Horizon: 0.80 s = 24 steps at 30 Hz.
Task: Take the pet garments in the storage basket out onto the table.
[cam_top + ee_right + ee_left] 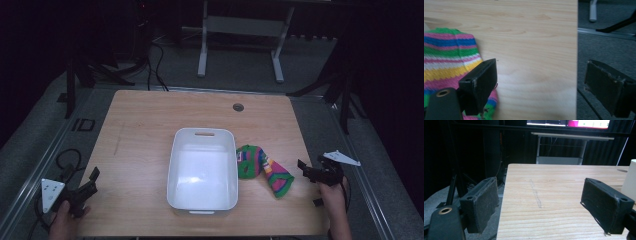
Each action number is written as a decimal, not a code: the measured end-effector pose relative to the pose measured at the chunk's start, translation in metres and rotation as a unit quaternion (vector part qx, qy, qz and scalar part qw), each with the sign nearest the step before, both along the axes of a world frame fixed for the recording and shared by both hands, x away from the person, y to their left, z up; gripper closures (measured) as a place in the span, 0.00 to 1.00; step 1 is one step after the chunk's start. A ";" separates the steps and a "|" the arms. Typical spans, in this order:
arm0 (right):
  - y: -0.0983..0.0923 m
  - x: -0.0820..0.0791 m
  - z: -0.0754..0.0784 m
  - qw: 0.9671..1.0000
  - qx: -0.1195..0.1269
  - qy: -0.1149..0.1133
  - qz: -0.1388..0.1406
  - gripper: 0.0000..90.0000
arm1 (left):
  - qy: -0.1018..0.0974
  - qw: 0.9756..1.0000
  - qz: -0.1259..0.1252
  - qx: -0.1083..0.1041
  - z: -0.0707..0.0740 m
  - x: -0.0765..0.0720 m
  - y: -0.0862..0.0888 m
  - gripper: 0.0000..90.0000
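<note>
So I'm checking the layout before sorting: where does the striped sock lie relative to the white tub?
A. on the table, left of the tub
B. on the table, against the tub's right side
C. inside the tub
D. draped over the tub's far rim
B: in the high view the striped sock lies on the wooden table, right beside the white tub and outside its right wall.

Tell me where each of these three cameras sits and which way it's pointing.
High view: above the near table edge, looking forward and down on the table, white bin and striped sock; both hands and grippers enter at the bottom corners.
Left gripper view: rides the left gripper, facing across the bare tabletop toward a far desk; open jaws frame it.
Right gripper view: rides the right gripper, looking down over the table's edge; open jaws with nothing between them, one over the sock.
Shared: high and right gripper views both show the sock.
</note>
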State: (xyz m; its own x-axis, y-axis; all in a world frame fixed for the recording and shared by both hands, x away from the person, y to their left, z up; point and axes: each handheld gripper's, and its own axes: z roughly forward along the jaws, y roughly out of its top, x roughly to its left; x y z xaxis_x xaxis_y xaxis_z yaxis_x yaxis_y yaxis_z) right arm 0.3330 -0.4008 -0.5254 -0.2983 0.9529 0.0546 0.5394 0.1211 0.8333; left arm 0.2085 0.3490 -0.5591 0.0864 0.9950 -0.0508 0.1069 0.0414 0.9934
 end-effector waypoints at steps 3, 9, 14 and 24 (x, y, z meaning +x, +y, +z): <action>-0.002 -0.006 -0.005 1.000 -0.004 -0.009 -0.017 0.13 | 0.000 1.000 0.000 0.000 0.000 0.000 0.000 0.16; -0.005 -0.025 -0.015 0.997 -0.020 -0.041 -0.060 0.13 | 0.000 1.000 0.000 0.000 0.000 0.000 0.000 0.16; -0.001 -0.041 -0.024 0.993 -0.050 -0.053 -0.093 0.13 | 0.000 1.000 0.001 -0.002 0.000 0.000 0.000 0.16; -0.003 -0.066 -0.030 0.984 -0.053 -0.076 -0.151 0.13 | 0.000 1.000 0.001 0.001 0.000 0.000 0.000 0.16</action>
